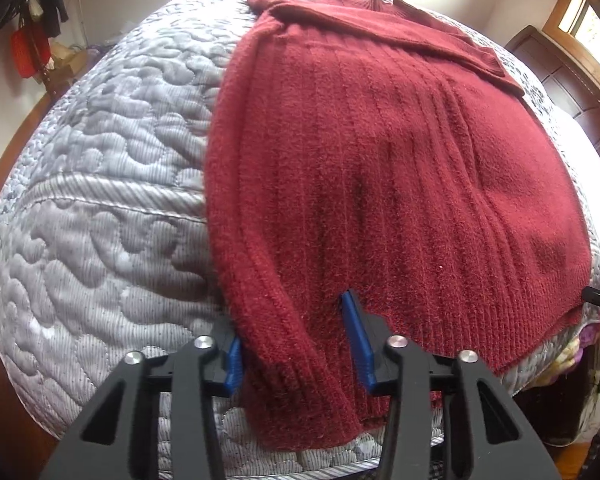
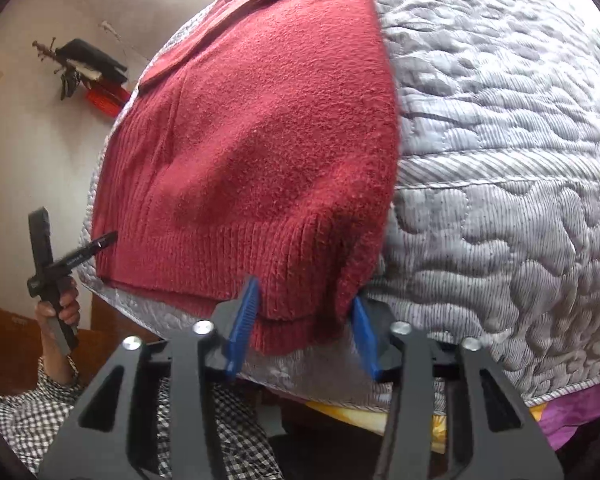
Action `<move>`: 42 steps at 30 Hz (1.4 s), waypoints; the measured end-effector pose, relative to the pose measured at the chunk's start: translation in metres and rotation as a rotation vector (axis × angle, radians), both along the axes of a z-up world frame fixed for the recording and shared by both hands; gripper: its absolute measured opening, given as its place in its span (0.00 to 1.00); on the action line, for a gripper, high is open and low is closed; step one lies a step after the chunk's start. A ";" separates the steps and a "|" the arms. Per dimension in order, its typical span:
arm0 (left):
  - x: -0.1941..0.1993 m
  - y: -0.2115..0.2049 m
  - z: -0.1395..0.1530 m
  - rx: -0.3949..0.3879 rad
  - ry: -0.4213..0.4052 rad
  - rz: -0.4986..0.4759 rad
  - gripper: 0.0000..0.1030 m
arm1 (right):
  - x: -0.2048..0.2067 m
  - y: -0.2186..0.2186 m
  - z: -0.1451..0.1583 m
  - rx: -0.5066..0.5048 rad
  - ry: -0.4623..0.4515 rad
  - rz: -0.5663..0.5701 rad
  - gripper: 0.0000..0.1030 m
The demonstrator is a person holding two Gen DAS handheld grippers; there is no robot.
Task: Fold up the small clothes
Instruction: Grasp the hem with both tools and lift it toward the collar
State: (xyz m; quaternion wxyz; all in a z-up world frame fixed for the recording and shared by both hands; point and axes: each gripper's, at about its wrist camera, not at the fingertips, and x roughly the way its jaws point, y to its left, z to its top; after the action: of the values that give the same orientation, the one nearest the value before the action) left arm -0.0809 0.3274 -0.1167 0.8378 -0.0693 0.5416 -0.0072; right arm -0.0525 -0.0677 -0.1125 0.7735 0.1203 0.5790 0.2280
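We work on a dark red knitted sweater (image 1: 380, 160) that lies flat on a grey quilted bed cover (image 1: 100, 160). All places below are given relative to the sweater.

**Position of the sweater.** Its ribbed hem lies at the near edge of the bed, towards us. Its neck lies at the far end. One sleeve (image 1: 380, 28) is laid across the far part of the body.

**Left gripper** (image 1: 296, 344). It sits at the hem corner on our left. The jaws stand apart, one blue finger on each side of a bulge of knit. The cloth lies between them but is not pinched.

**Right gripper** (image 2: 304, 328). It sits at the other hem corner. Its jaws also stand apart, straddling the ribbed edge without clamping it.

**Step in hand.** We judge that the sleeves are folded in and that both hem corners are being taken up for the fold of the hem towards the neck.

**Next move.** We judge that both grippers must close on all layers at the corners. They should then lift together and carry the hem evenly towards the neck. An uneven lift would skew the fold.
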 end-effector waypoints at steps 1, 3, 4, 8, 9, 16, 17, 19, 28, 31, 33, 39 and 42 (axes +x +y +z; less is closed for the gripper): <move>0.000 -0.001 -0.001 -0.008 0.005 -0.005 0.20 | 0.000 0.005 0.002 -0.007 -0.008 0.017 0.19; 0.002 -0.001 -0.002 -0.030 0.015 -0.004 0.13 | -0.002 0.011 0.007 -0.014 -0.028 0.038 0.18; 0.003 -0.001 -0.002 -0.037 0.017 0.000 0.12 | -0.003 0.013 0.010 -0.026 -0.042 0.045 0.17; 0.002 0.010 0.007 -0.122 0.015 0.027 0.10 | -0.007 0.010 0.023 0.021 -0.086 0.046 0.16; 0.001 0.015 0.012 -0.156 0.012 0.031 0.10 | -0.007 0.008 0.030 0.046 -0.104 0.044 0.16; 0.012 0.028 0.053 -0.272 -0.060 0.017 0.10 | 0.010 0.001 0.071 0.116 -0.188 0.040 0.16; 0.017 0.029 0.058 -0.276 -0.076 0.016 0.10 | 0.015 0.000 0.075 0.116 -0.196 0.035 0.16; 0.025 0.031 0.066 -0.284 -0.097 0.022 0.10 | 0.028 -0.004 0.081 0.117 -0.205 0.021 0.16; 0.095 0.047 0.074 -0.351 -0.129 0.100 0.10 | 0.109 -0.014 0.086 0.172 -0.155 -0.082 0.16; 0.119 0.053 0.070 -0.345 -0.133 0.124 0.10 | 0.141 -0.016 0.079 0.171 -0.118 -0.112 0.16; 0.136 0.056 0.063 -0.349 -0.120 0.135 0.10 | 0.164 -0.014 0.070 0.179 -0.085 -0.132 0.16; 0.181 0.073 0.032 -0.413 -0.041 0.189 0.10 | 0.222 -0.017 0.041 0.230 0.026 -0.209 0.18; 0.195 0.084 0.024 -0.489 -0.005 0.218 0.13 | 0.242 -0.023 0.034 0.253 0.057 -0.251 0.34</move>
State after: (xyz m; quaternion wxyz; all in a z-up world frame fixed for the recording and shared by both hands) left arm 0.1136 0.4113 -0.0926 0.7934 -0.3275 0.5109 -0.0476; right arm 0.1893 -0.0908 -0.0788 0.7578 0.2942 0.5480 0.1973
